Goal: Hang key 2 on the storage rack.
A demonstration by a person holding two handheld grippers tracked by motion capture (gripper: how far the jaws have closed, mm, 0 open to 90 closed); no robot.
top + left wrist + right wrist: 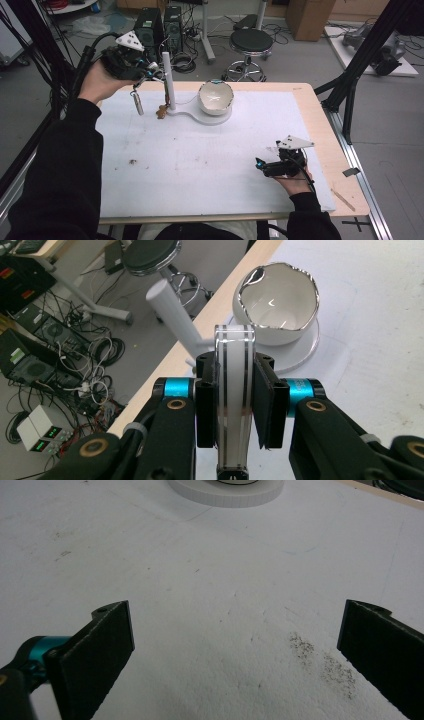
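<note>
Evidently you clamped the tongs (234, 430) shut and empty in the left gripper (234, 365) at ten o'clock, ready for the bowl (277, 302) at twelve.

Grey floor behind the table holds a black stool (251, 41), what look like computer towers (159, 27), and cables.

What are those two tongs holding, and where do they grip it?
The left tongs pinch a clear, silver-striped handle partway along its length. The right tongs are open, holding nothing.
</note>
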